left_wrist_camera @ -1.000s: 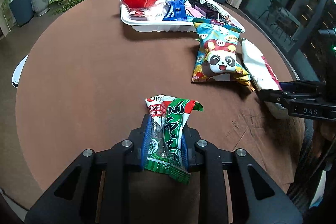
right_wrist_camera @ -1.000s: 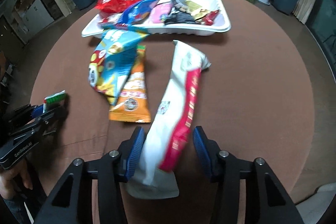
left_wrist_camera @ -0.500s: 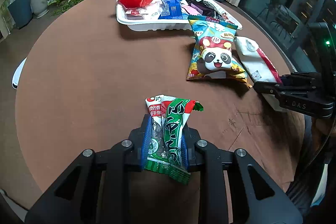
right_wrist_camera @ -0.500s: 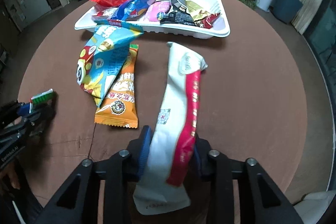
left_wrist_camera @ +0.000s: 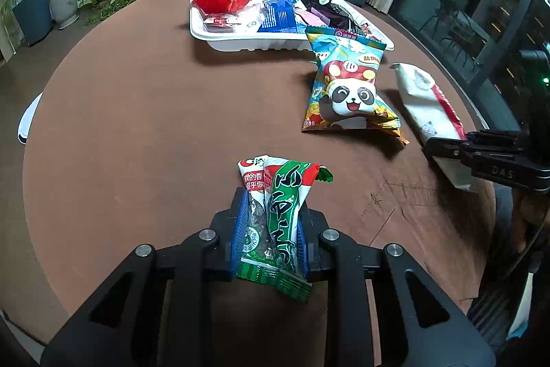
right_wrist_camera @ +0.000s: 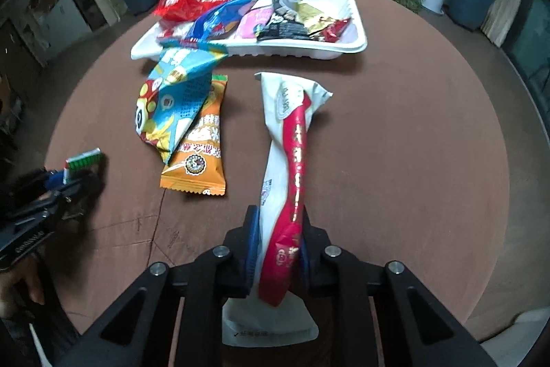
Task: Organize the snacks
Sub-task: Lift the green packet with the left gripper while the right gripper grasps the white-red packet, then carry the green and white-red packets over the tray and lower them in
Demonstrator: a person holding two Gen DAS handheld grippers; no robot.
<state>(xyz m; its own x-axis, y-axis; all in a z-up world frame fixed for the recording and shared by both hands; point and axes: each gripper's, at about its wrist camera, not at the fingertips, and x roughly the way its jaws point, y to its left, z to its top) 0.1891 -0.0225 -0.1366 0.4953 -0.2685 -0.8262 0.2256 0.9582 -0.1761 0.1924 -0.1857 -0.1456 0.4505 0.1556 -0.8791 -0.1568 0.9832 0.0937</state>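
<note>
My left gripper (left_wrist_camera: 271,205) is shut on two small packets held together, a green one (left_wrist_camera: 287,195) and a red-and-white one (left_wrist_camera: 252,181), low over the round brown table (left_wrist_camera: 137,126). My right gripper (right_wrist_camera: 278,219) is closing its jaws on a long white-and-red packet (right_wrist_camera: 292,126). Its pads press the packet's near end and the far end points toward the tray. That packet (left_wrist_camera: 422,102) also shows at the right of the left wrist view. The white tray (right_wrist_camera: 357,43) at the far side holds several snacks.
A blue panda chip bag (right_wrist_camera: 178,92) lies over an orange packet (right_wrist_camera: 202,160) between the tray and my left gripper (right_wrist_camera: 79,174). The table's near edge is close under both grippers. Potted plants and a low white shelf stand beyond the table.
The right jaws have closed from wide apart onto the white-and-red packet, pinching it narrow. The left gripper and its two packets have not moved.
</note>
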